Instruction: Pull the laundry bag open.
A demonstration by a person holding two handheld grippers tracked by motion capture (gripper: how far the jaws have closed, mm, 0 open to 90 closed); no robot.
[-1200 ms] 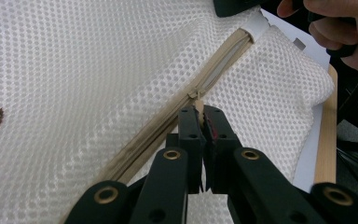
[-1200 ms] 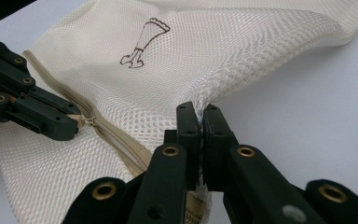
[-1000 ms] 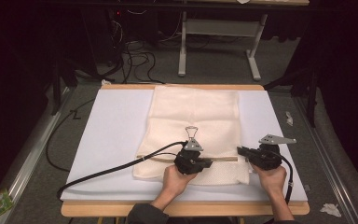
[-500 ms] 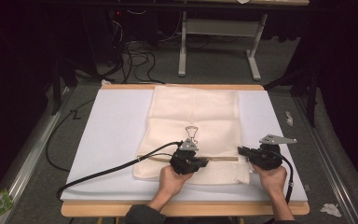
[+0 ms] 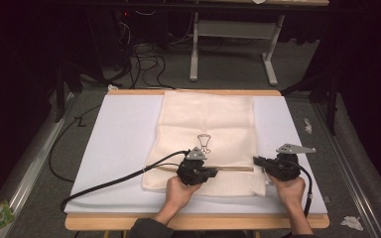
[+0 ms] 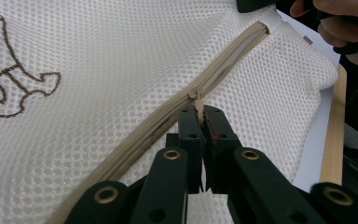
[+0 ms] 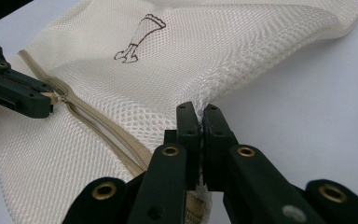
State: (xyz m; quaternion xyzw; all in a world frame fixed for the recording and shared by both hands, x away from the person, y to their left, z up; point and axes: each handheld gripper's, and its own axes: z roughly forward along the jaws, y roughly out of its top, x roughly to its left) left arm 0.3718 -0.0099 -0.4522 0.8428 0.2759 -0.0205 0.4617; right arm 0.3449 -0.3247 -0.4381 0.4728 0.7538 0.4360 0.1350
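High view: mesh laundry bag (image 5: 206, 134) lay flat on the white mat (image 5: 124, 144), long axis running away from the person, zipper (image 5: 235, 169) crosswise at the near end. Left gripper (image 6: 199, 112) pinched the zipper pull (image 6: 196, 97); right gripper (image 7: 199, 116) clamped the bag's edge. Brown embroidered figure (image 5: 204, 142), no readable writing.

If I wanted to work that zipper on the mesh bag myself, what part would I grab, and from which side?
Grab the small zipper pull, the flat tab standing up from the slider, coming in low along the zipper line. It is thin enough to pinch; the left gripper is shut on it this way. The right gripper pinches the mesh bag at its edge near the zipper's end, probably to steady it.
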